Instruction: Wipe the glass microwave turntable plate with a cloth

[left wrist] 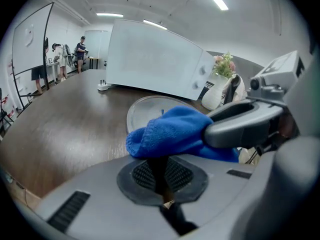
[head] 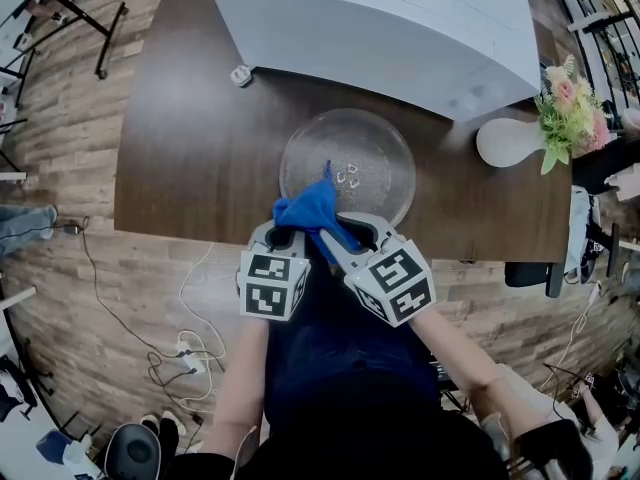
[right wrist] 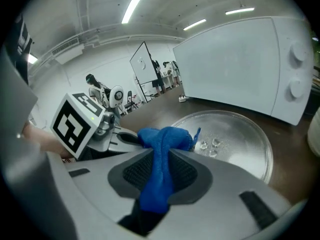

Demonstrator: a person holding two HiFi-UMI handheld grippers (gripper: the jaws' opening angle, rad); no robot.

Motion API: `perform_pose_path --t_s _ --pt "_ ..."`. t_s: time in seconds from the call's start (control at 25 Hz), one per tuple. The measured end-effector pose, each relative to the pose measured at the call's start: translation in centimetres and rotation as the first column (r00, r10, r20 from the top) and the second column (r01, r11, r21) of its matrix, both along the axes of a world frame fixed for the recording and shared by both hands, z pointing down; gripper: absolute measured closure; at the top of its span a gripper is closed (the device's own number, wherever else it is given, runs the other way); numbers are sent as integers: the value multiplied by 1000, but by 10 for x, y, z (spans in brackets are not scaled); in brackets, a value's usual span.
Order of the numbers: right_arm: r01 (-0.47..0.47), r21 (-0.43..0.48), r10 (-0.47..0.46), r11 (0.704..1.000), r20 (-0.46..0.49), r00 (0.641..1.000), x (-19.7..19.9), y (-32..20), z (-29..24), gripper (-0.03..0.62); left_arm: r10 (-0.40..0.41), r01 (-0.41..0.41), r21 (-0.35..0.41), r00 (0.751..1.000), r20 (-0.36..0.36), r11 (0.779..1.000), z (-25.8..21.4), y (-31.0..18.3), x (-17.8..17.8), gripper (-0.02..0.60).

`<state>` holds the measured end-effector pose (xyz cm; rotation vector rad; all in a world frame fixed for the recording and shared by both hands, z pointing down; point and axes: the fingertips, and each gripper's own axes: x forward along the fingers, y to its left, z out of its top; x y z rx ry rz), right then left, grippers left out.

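Observation:
The round glass turntable plate (head: 370, 158) (right wrist: 240, 139) lies flat on the dark wooden table in front of a white microwave (head: 400, 18). A blue cloth (head: 310, 211) (left wrist: 170, 129) (right wrist: 162, 139) is bunched in the air over the plate's near rim. My right gripper (head: 345, 233) (right wrist: 162, 159) is shut on it, and the cloth runs down between the pads. My left gripper (head: 283, 233) (left wrist: 159, 156) sits close beside it on the left. Its jaws stand almost together, with the cloth's edge at their tips. Only the plate's left rim (left wrist: 145, 106) shows behind the cloth in the left gripper view.
A white vase (head: 510, 140) with pink flowers (head: 565, 103) stands at the table's right. A small white object (head: 241, 75) lies by the microwave's left corner. The table's near edge (head: 180, 230) runs just under the grippers. Cables (head: 190, 348) trail on the floor below.

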<state>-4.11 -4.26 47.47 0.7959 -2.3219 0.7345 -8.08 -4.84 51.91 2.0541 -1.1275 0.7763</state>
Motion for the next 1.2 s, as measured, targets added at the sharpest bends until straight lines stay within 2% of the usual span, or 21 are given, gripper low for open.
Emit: perform_pose_path --t_s 0.28,0.68,1.2 --pt "0 -70 -3 998 -38 999 9 12 31 516 5 -5 0 1000 5 1000 0 1 -1 580" --pt "-11 -11 9 1000 -96 995 26 0 38 516 6 -6 0 1000 10 1000 0 1 0 580" --pt "-137 25 139 990 -130 982 72 -41 37 516 3 -3 2 1000 12 1000 -1 1 0 580"
